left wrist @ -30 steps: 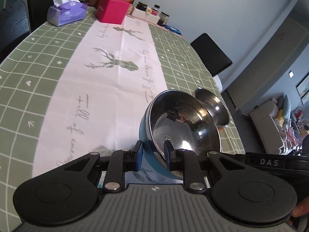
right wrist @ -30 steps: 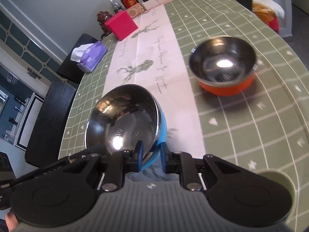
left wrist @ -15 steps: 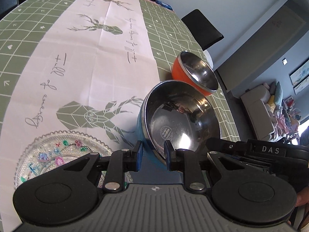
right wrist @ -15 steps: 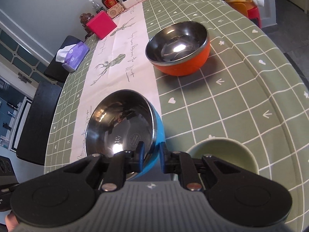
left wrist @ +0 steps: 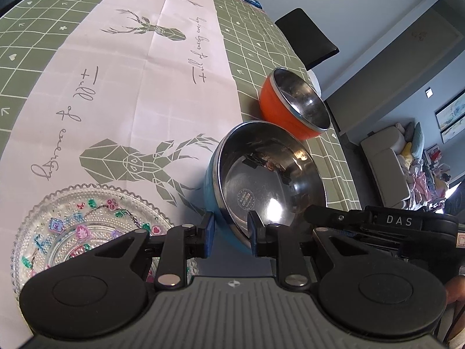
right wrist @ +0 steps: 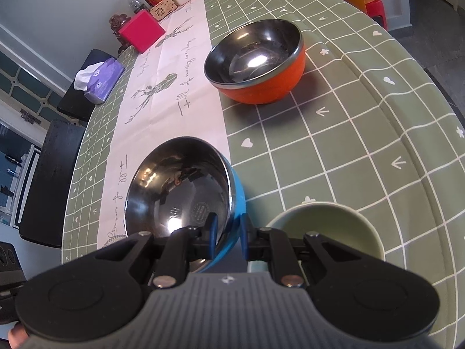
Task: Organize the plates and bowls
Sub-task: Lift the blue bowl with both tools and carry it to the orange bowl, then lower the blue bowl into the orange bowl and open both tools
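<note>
1. Two claws, the left claw (left wrist: 229,232) and the right claw (right wrist: 228,234), each clench the rim of one blue bowl (left wrist: 261,180), sharing its weight.
2. It hangs tilted just above the desk (right wrist: 334,133), between the glass plate (left wrist: 87,221) and the green bowl (right wrist: 328,229), near the orange bowl (right wrist: 261,67), probably for nesting.

Blue bowl (left wrist: 209,192), orange bowl (right wrist: 270,87), pale green bowl (right wrist: 325,232); glass plate (left wrist: 87,221) with coloured flowers; surface (right wrist: 348,133) green-checked, white deer-print runner.

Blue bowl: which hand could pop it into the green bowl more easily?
Probably the right. The right gripper is shut on the blue bowl rim, and the green bowl sits just beside it. The left gripper grips the rim too, beside the glass plate.
</note>
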{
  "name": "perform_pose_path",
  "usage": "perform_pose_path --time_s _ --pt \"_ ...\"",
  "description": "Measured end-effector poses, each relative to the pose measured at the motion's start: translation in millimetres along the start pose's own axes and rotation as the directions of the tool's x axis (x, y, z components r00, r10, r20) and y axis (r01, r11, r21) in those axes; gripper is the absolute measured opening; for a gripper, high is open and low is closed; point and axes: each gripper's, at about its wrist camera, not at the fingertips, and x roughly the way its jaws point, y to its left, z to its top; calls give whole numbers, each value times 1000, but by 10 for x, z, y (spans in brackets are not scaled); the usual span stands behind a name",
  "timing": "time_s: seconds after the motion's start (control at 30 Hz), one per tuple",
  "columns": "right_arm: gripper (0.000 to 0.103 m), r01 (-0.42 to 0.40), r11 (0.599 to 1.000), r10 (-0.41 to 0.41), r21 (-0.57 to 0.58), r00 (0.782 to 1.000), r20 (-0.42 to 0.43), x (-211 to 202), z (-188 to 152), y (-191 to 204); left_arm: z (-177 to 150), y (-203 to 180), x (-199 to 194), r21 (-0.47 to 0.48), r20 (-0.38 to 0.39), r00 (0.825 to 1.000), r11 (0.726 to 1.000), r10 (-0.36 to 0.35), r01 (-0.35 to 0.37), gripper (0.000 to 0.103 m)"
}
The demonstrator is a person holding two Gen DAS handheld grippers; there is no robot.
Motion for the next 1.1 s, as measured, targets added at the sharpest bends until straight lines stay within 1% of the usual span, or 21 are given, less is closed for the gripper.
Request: perform_pose_path --time_s 0.23,0.47,0.53,0.57,0.6,0.63,0.7,0.73,0.77,0.8,0.83,0.93,1.03,1.07,1.1 --pt "15 -2 1000 2 15 1000 1 22 14 -18 9 34 7 -13 17 1000 1000 -21 22 28" --pt "15 -16 1000 15 24 1000 7 35 10 -19 5 67 0 -20 55 998 999 -32 33 28" --pt "17 -22 999 22 24 1000 4 35 8 -16 4 75 -1 -19 60 998 999 -33 35 30" --pt "18 -26 999 26 26 1000 1 34 6 -13 8 76 -3 -18 63 997 999 -37 38 34" --pt "21 -32 999 32 25 999 -1 34 6 -10 8 74 -11 -18 67 997 999 -43 44 38" --pt "22 -36 999 36 25 999 0 30 5 -5 7 67 -21 -15 73 996 999 -46 47 45" --pt "28 -38 999 38 17 999 5 18 3 12 6 42 -53 1 94 995 999 -40 41 56" --pt "31 -38 999 37 12 999 9 9 4 22 4 28 -71 13 108 994 999 -32 30 58" --pt "36 -34 999 34 7 999 15 -1 3 30 6 17 -85 23 124 992 1000 -23 20 62" --pt "37 -29 1000 29 1 999 22 -14 3 37 6 10 -100 34 145 989 999 -12 7 66" --pt "38 -23 1000 23 -5 999 32 -32 4 44 7 5 -115 47 167 986 999 -3 -5 67" --pt "46 -6 999 9 -32 997 73 -98 8 72 5 -31 -171 84 220 975 995 27 -47 69" --pt "50 15 998 -8 -64 993 120 -171 14 117 12 -82 -234 108 248 969 993 12 -40 70" --pt "55 20 997 -11 -71 991 133 -193 14 126 11 -114 -255 116 255 967 993 5 -36 70" --pt "59 23 997 -12 -75 989 147 -213 14 134 7 -143 -278 124 263 965 992 1 -35 71"
